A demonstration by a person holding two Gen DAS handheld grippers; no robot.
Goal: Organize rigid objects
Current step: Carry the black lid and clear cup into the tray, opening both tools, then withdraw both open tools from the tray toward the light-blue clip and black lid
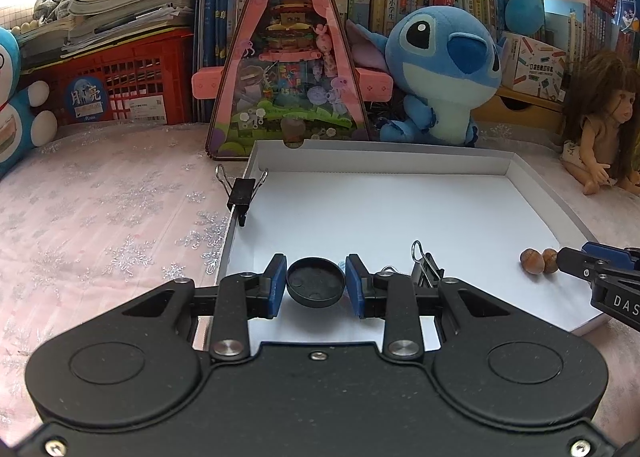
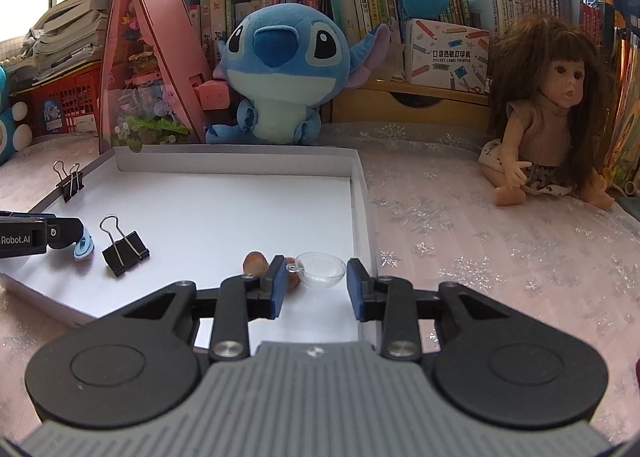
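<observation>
Gripping black cap (image 1: 315,287) in left claw (image 1: 316,285), clear half-sphere (image 2: 319,270) only in right-wrist view

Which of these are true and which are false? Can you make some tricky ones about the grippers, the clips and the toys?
1. The left gripper holds a black round lid. True.
2. The right gripper squeezes a nut. False: its jaws stand open around a clear half-sphere; the nuts lie beside it.
3. One binder clip is clipped on the white tray's edge. True.
4. The other binder clip lies outside the tray. False: it sits on the tray floor.
5. The blue plush sits inside the tray. False: it sits behind it.
</observation>
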